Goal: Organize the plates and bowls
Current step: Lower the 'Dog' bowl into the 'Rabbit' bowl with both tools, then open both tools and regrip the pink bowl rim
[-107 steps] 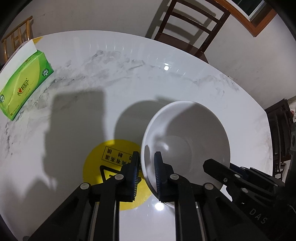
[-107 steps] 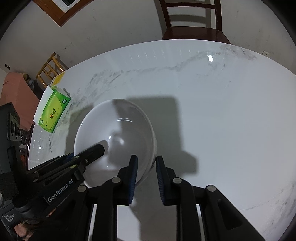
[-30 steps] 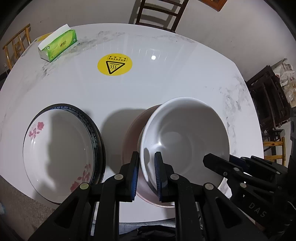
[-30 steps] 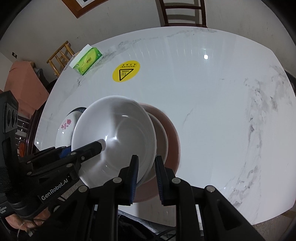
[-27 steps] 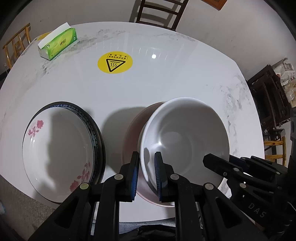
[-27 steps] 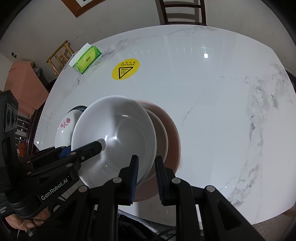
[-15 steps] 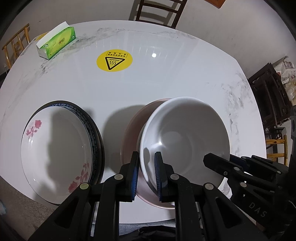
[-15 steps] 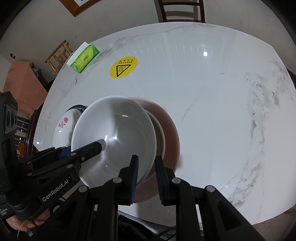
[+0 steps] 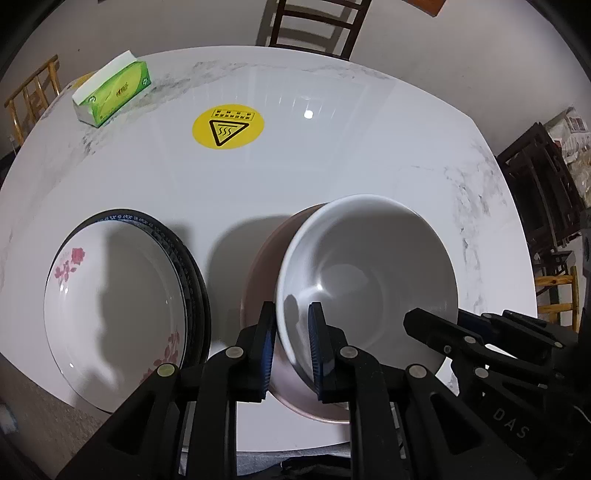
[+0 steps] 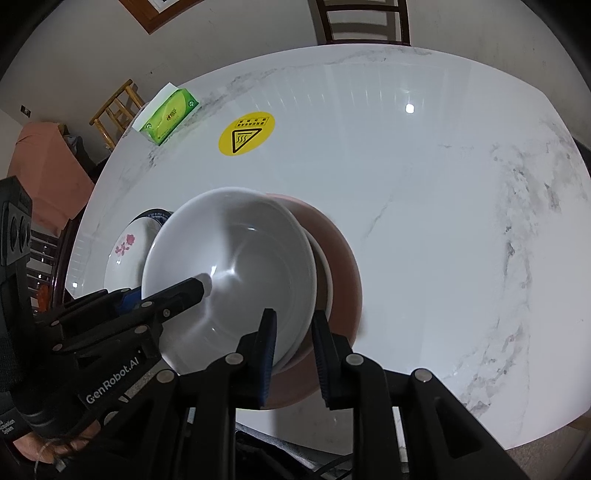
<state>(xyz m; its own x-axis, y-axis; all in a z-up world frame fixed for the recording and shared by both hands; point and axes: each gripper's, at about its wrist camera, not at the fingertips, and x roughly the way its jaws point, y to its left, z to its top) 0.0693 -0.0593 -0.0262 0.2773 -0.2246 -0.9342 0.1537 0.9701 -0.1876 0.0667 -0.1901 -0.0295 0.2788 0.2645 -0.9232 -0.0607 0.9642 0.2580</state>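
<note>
Both grippers hold one large white bowl by opposite sides of its rim. My left gripper is shut on its left rim. My right gripper is shut on its right rim. The bowl hangs just above a pink plate near the table's front edge; a smaller white dish lies in the pink plate. To the left is a white plate with red flowers stacked on a blue-rimmed plate.
The white marble table carries a yellow round warning sticker and a green tissue box at the far left. Wooden chairs stand beyond the far edge, dark furniture at the right.
Over 3.6 s both grippers carried the bowl back from the sticker area to above the pink plate. In the last second it has barely shifted.
</note>
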